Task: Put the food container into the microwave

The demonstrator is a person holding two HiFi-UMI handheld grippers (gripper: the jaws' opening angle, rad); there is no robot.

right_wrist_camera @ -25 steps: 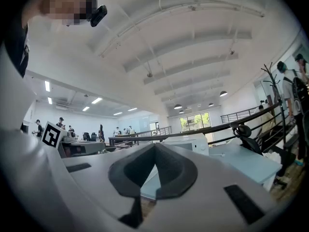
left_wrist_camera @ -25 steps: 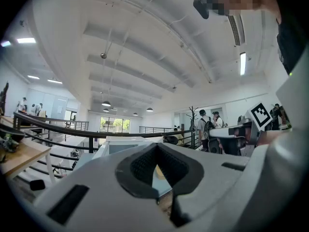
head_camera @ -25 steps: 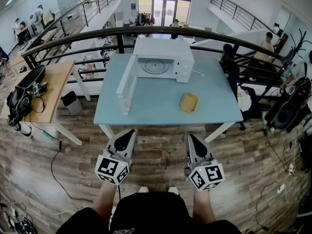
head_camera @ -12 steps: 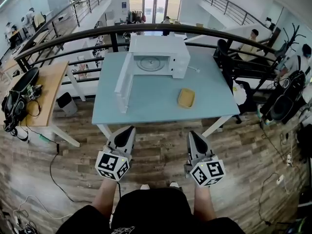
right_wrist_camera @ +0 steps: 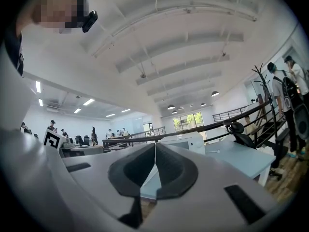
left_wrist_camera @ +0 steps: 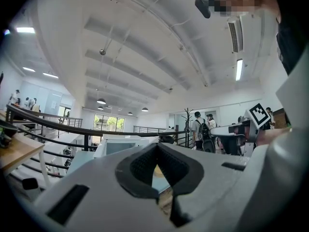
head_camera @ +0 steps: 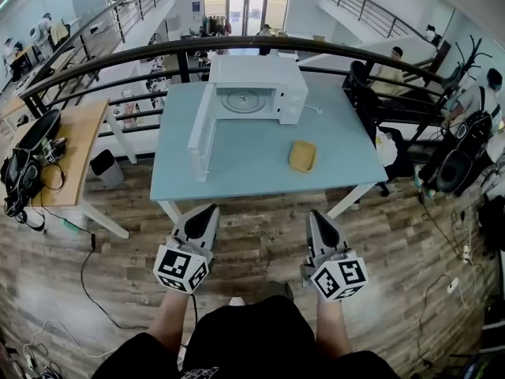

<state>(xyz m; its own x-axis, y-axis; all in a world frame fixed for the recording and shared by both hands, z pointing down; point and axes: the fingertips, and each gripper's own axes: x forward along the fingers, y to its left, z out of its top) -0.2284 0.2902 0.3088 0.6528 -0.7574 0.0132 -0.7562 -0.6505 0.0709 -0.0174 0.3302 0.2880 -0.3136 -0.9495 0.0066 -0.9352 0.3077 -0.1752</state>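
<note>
From the head, the container (head_camera: 302, 155) lies on the table (head_camera: 237, 172), right of the open microwave (head_camera: 256, 91); the left gripper (left_wrist_camera: 157, 146) is closed and empty, showing only a sliver of container; the right gripper (right_wrist_camera: 155, 146) is likewise closed, covering most of the table.

Head view drifts: table (head_camera: 237, 172), microwave (head_camera: 254, 90) and food container (head_camera: 302, 155) now sit slightly higher and further left in frame than a second ago (whole scene slides together). Right tool (head_camera: 313, 213) edges outward to right, its marker cube a bit higher. Left tool (head_camera: 207, 210) lifts a touch. At bottom, dark shoe (head_camera: 278, 290) now pokes forward where two pale toe tips showed; only one pale tip remains.
</note>
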